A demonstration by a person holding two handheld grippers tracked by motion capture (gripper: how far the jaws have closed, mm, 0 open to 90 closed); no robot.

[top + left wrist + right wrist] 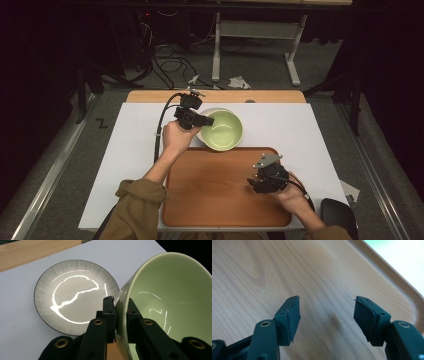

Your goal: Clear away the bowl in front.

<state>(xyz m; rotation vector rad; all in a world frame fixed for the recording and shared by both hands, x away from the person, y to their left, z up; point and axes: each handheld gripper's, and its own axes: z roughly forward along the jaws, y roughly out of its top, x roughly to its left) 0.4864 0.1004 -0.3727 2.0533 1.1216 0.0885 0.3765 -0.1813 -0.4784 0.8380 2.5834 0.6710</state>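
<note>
My left gripper (117, 308) has the green bowl (172, 302) by its rim, 1 jaw outside the wall and 1 inside, clamped tight on the ceramic. In the left gripper view the bowl hangs tilted off the surface, so the lift is on. Just beyond my left jaw tips, flat on the white mat (22, 320), lies the grey plate (72, 297), apart from the bowl as far as I can tell.

From the high view the bowl (223, 130) sits just past the far edge of the wooden tray (210, 200), right at my left gripper (200, 120). My read: grasp done, carry and set-down left. The tray looks like the likely landing spot, but that is a guess.

Orientation now. A bowl has no long side; its axis runs through the mouth. That mouth tips up and away from my left jaws, toward the right in their own view, with the pinched stretch of rim lowest.

My right gripper (327, 317) hovers low over the tray (294, 272), jaws spread wide, nothing between them. In the high view it (256, 182) waits over the tray's right half, well apart from the bowl.
</note>
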